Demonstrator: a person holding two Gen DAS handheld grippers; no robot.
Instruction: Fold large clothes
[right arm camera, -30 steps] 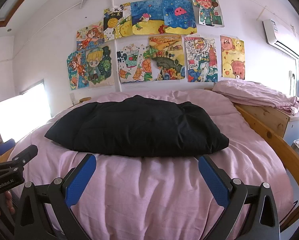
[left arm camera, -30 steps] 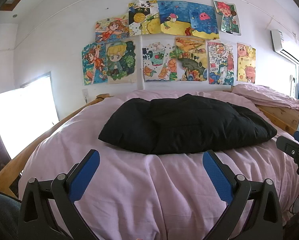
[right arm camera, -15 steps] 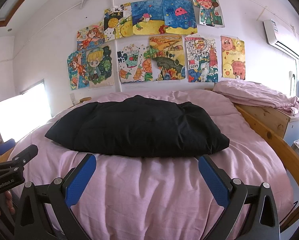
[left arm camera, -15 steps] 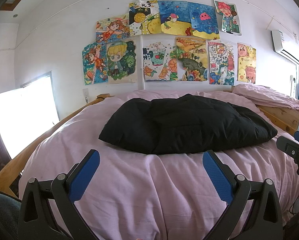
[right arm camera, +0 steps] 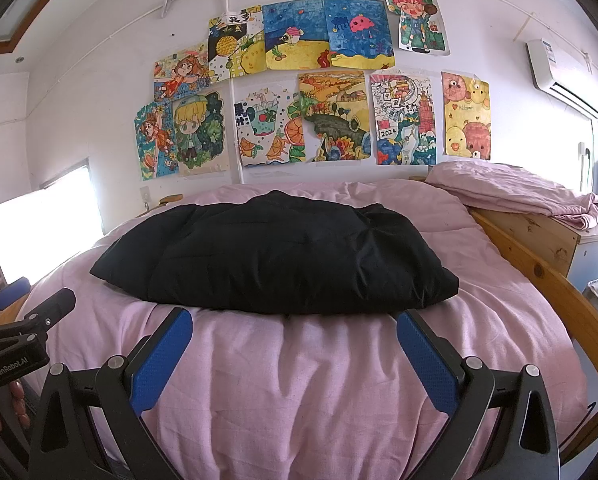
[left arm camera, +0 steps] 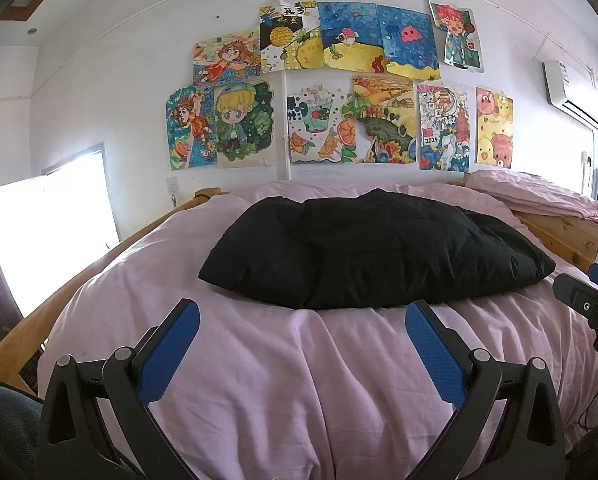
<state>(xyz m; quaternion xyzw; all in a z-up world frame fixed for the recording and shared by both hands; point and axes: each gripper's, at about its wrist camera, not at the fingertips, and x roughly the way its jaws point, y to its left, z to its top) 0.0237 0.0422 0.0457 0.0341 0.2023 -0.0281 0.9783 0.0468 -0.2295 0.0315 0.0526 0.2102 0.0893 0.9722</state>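
A black padded garment (left arm camera: 371, 248) lies folded in a thick bundle in the middle of the pink bed cover (left arm camera: 299, 380); it also shows in the right wrist view (right arm camera: 275, 256). My left gripper (left arm camera: 301, 320) is open and empty, held above the cover just short of the garment's near edge. My right gripper (right arm camera: 293, 322) is open and empty too, at the garment's near edge. Each gripper shows at the edge of the other's view: the right one (left arm camera: 587, 308) and the left one (right arm camera: 23, 332).
A wooden bed frame (right arm camera: 539, 276) runs along the right side. A folded pink sheet (right arm camera: 515, 192) lies on a wooden cabinet at the back right. Drawings (left arm camera: 339, 92) cover the wall behind the bed. A bright window (left arm camera: 47, 236) is on the left.
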